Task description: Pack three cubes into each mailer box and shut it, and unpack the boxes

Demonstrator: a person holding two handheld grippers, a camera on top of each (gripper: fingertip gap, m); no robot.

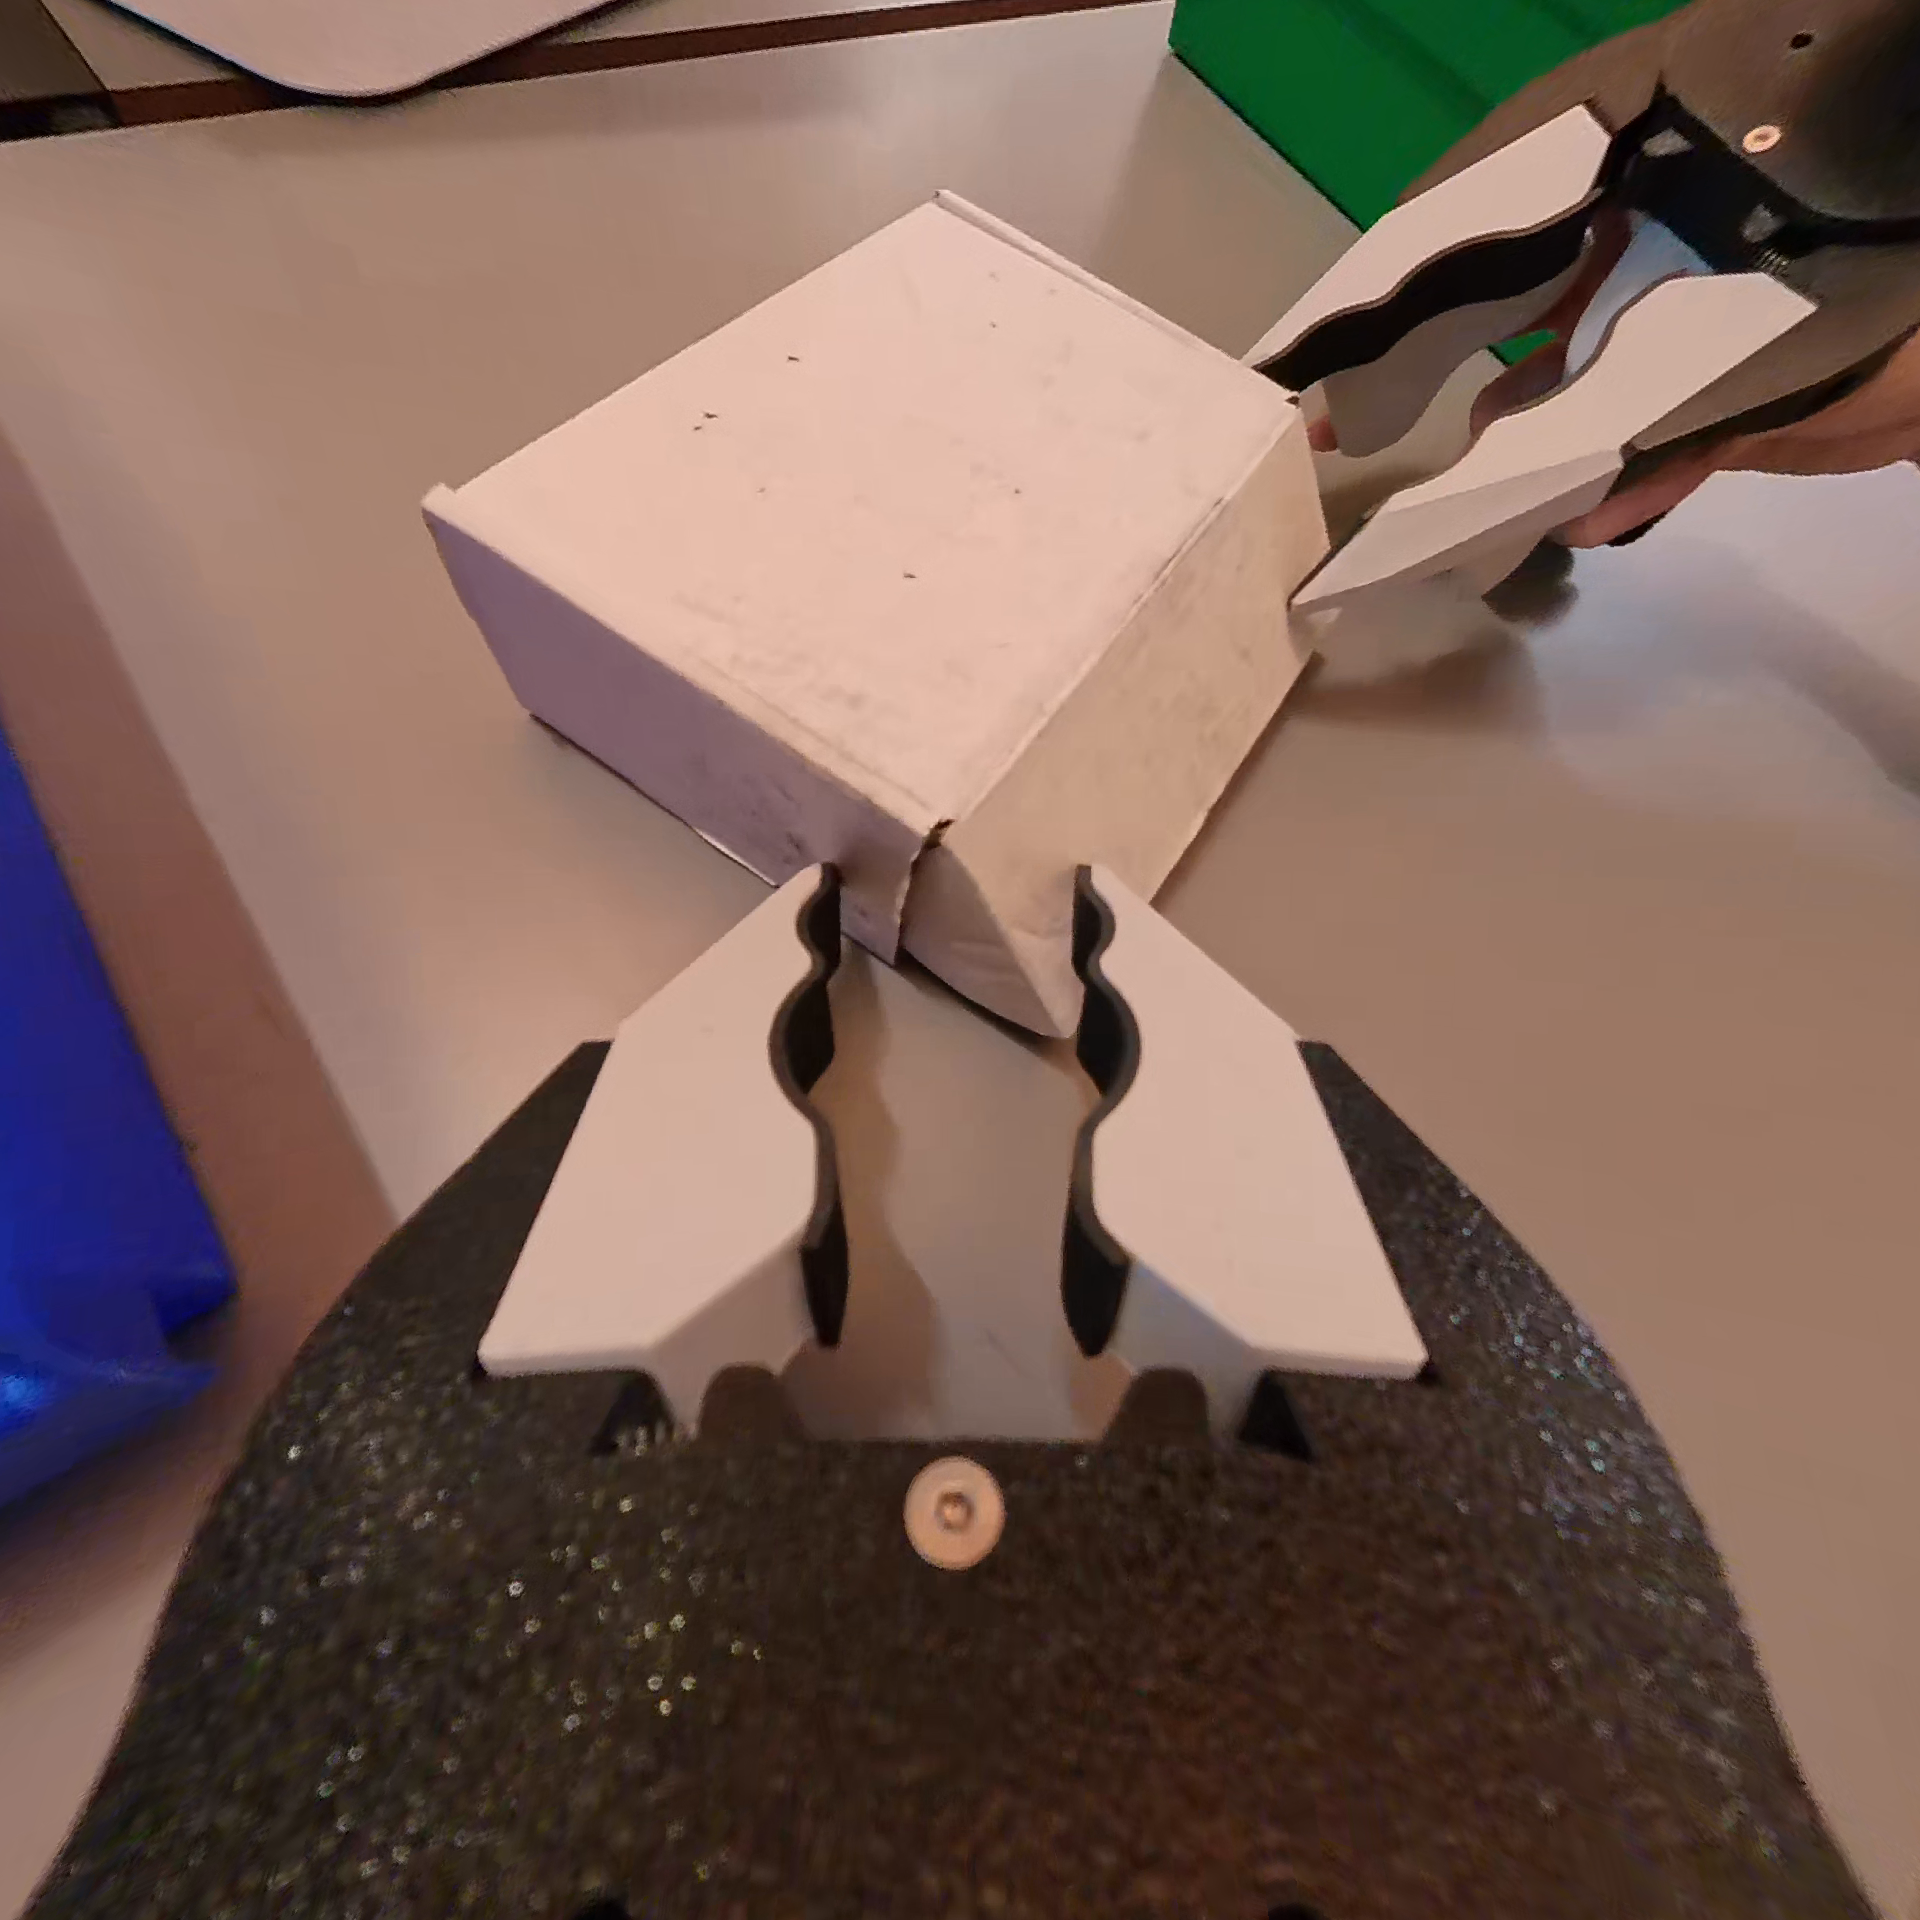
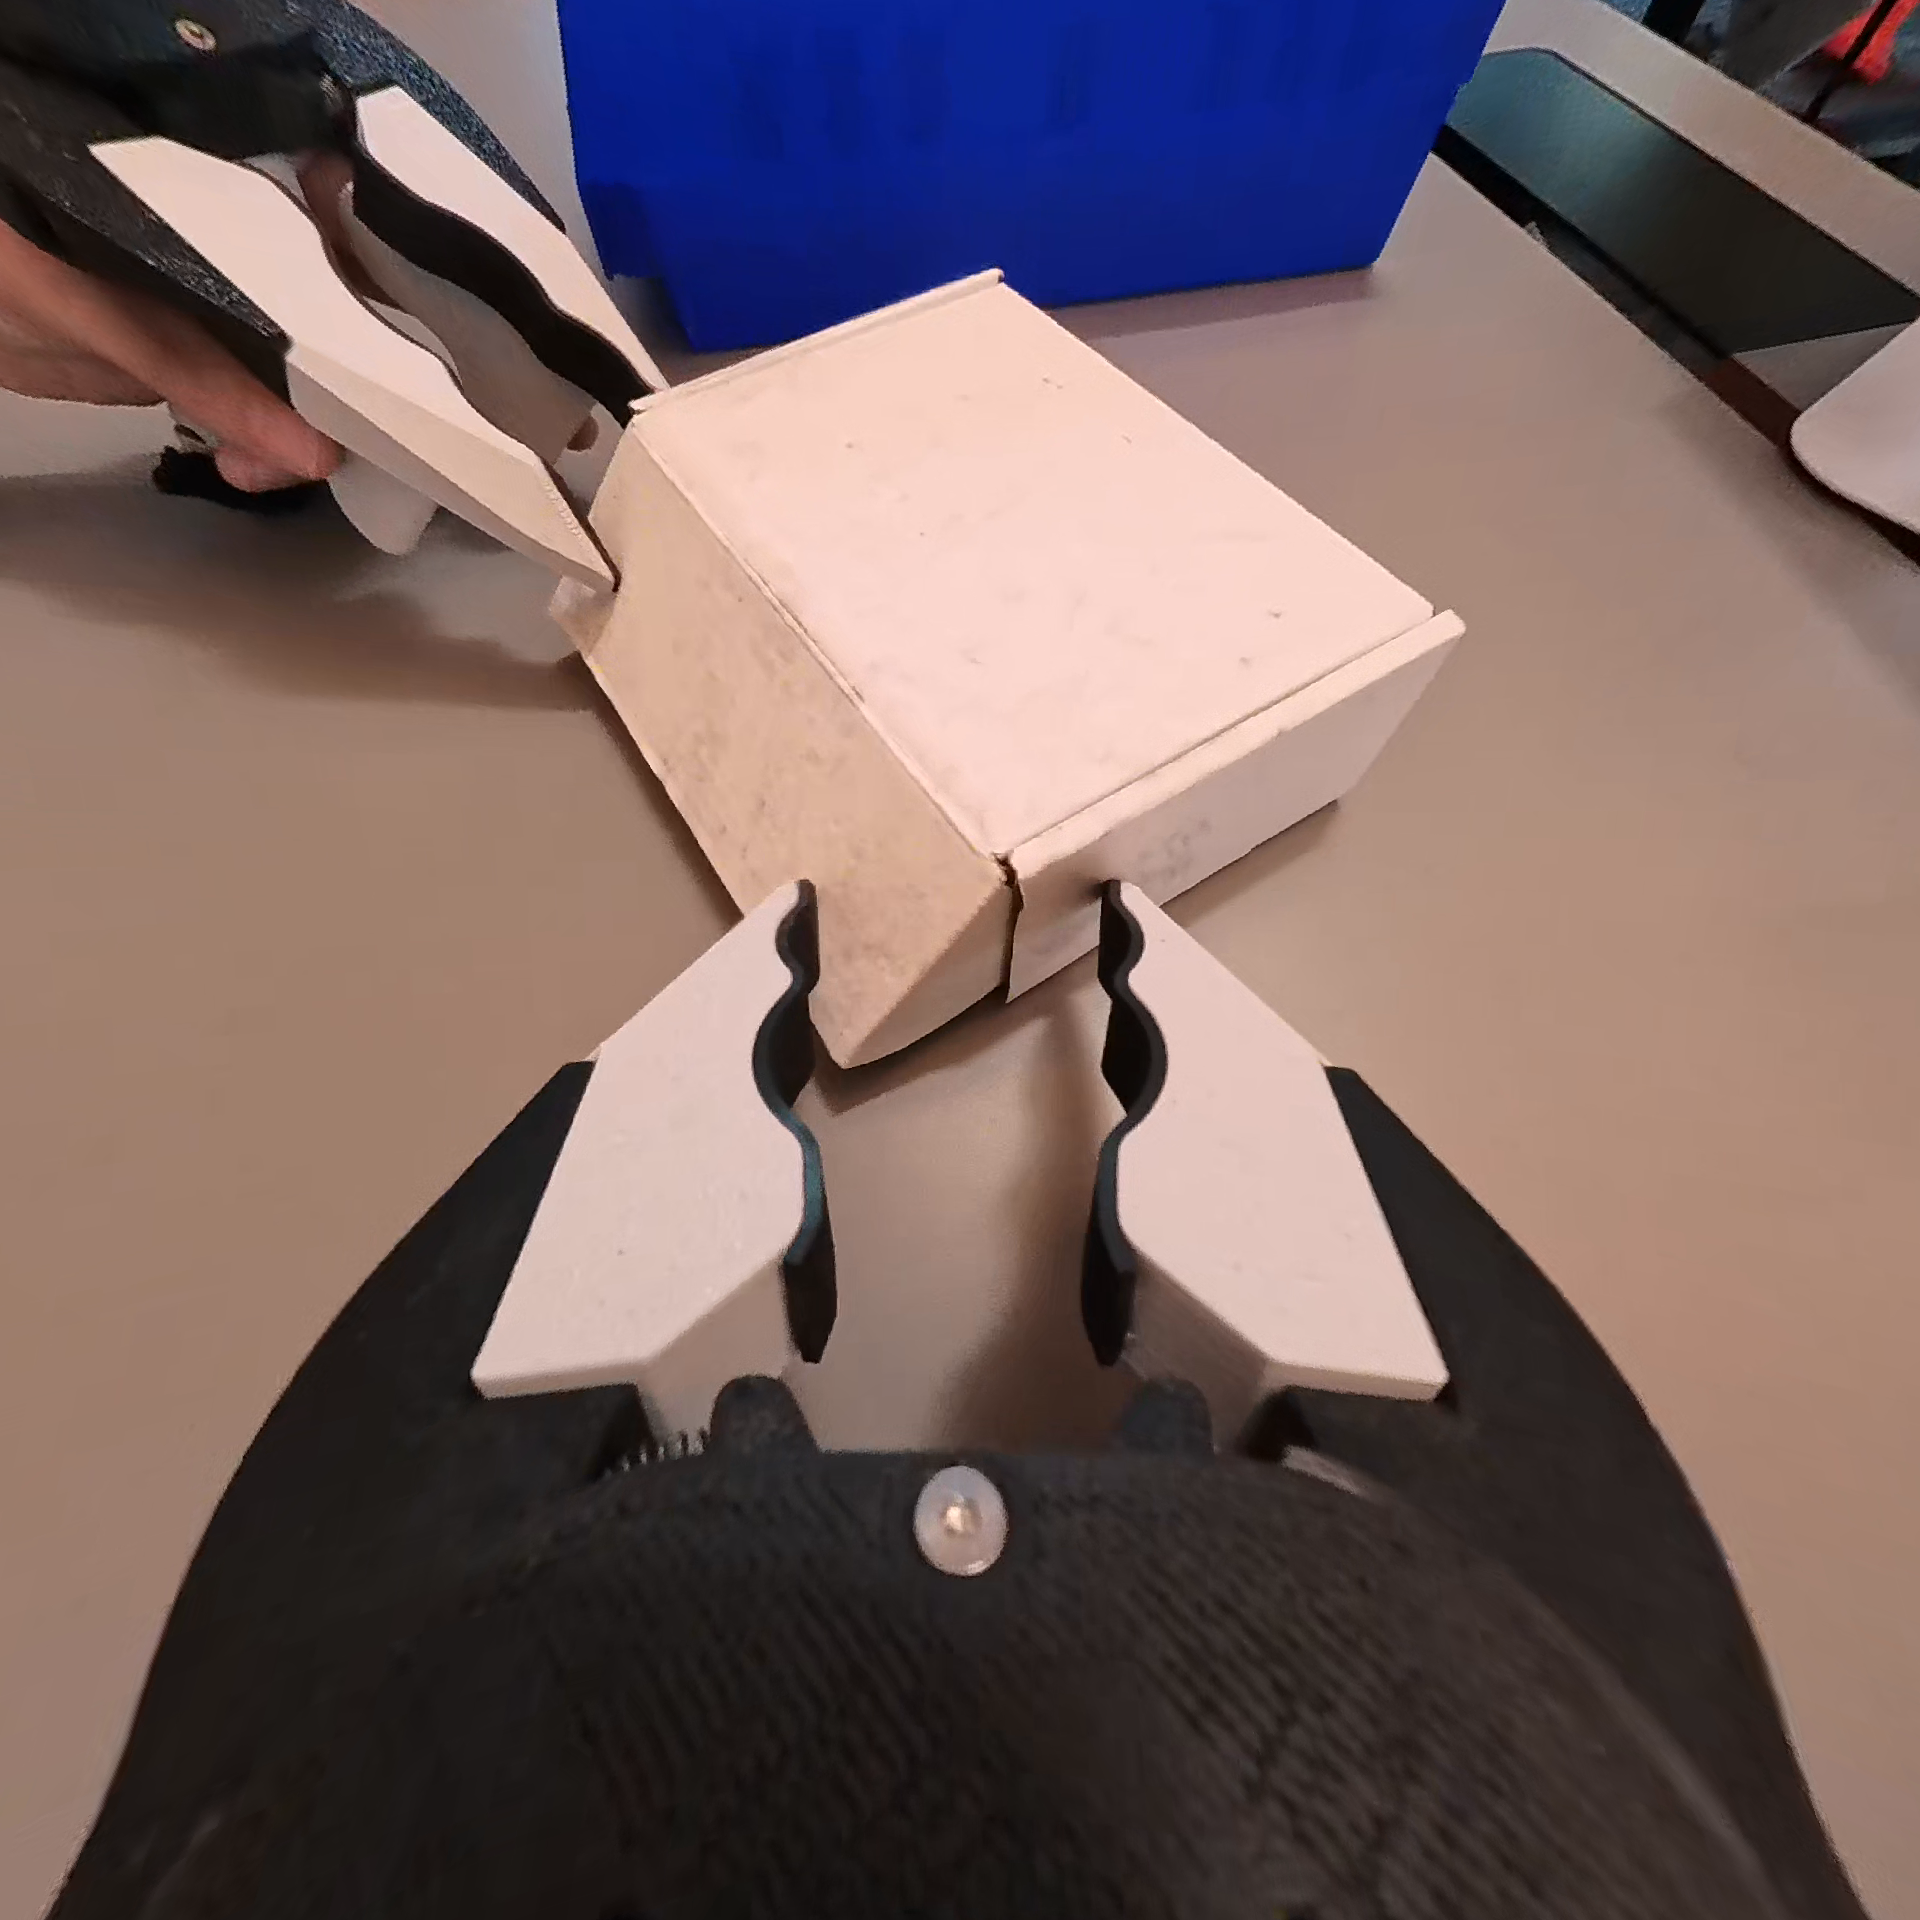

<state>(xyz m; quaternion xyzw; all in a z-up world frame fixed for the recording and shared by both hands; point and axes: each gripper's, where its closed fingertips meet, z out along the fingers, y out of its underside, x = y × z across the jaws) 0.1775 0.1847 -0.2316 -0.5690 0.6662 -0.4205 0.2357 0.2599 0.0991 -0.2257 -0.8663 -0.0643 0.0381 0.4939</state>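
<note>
Mailer box (image 1: 862, 540), white and shut, sits on the grey worktop (image 1: 1455, 1039) in the left wrist view, turned so that one corner points back toward the camera. Its lid is down, with scuffs and small dark specks across the top. The left claw (image 1: 956, 914) is released, its two white fingers with black wavy pads spread to either side of that near corner; whether the pads touch the cardboard I cannot tell. At the far right corner of the box the right claw (image 1: 1309, 499) comes in from the upper right, fingers likewise apart, their tips right at the box's edge. A person's hand (image 1: 1704, 488) shows under that tool. A blue bin (image 1: 94, 1143) lies at the left edge and a green bin (image 1: 1382, 94) stands at the top right.

In the right wrist view the same mailer box (image 2: 997, 603) lies ahead on the worktop (image 2: 312, 935), closed, a corner again facing the camera. The right claw (image 2: 956, 925) is released and straddles that corner, one finger beside each side wall. Across the box, at upper left, the left claw (image 2: 613, 488) is open too, tips at the opposite corner, with a hand (image 2: 208, 416) gripping its handle. The blue bin (image 2: 987, 156) stands just behind the box.
</note>
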